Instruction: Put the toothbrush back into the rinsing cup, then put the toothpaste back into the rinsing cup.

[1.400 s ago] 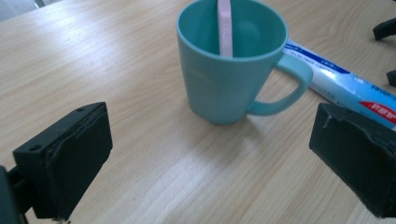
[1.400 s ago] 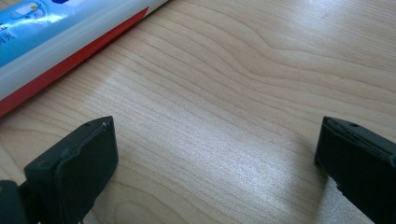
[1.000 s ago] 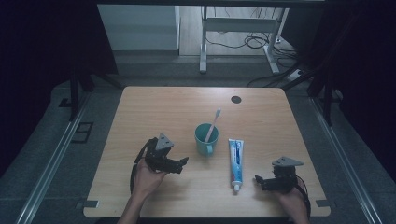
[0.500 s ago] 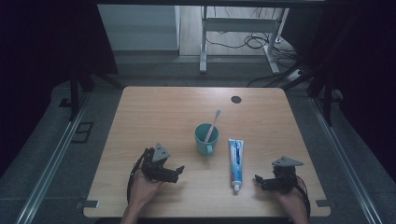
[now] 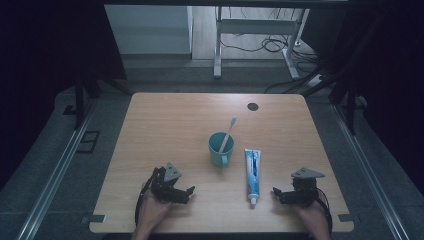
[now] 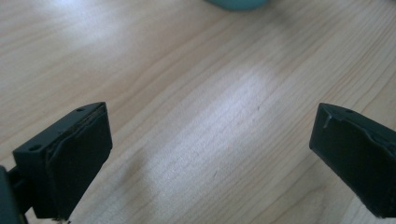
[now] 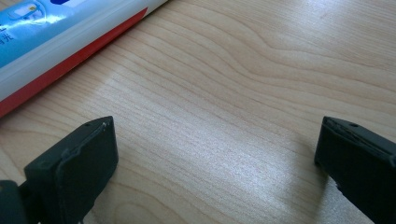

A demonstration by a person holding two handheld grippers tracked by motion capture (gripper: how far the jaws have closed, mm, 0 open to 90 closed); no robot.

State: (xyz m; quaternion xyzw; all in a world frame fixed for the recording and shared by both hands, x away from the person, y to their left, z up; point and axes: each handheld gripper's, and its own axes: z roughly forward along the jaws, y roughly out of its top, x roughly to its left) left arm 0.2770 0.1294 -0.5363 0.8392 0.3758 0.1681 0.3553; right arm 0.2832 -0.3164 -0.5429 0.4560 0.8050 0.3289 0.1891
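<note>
The left hand-held gripper (image 5: 189,192) rests low at the near left of the wooden surface (image 5: 165,120), held by the person's left hand (image 5: 152,212). Its jaws stand wide apart with nothing between them; in the left gripper view only bare wood grain lies between the two black pads (image 6: 74,158), and the rim of the teal cup (image 6: 236,3) peeks in at the top edge. The right hand-held gripper (image 5: 276,194) sits at the near right of the surface in the person's right hand (image 5: 312,220), its jaws likewise spread wide and empty, pointing toward the middle of the surface. In the right gripper view the toothpaste tube (image 7: 60,32) runs across the upper left corner, apart from the pads (image 7: 77,163).

From the high view, the toothpaste tube (image 5: 253,172) lies flat just to the left of the right hand-held gripper, its cap end toward the person, close to the gripper's tips but not touching them. The teal cup (image 5: 220,149) stands upright just beside the tube's far end, near the middle of the surface, well apart from the left hand-held gripper. A toothbrush (image 5: 229,132) leans inside it, its head tilted up and to the right. A small dark round mark (image 5: 253,106) sits near the far edge.
</note>
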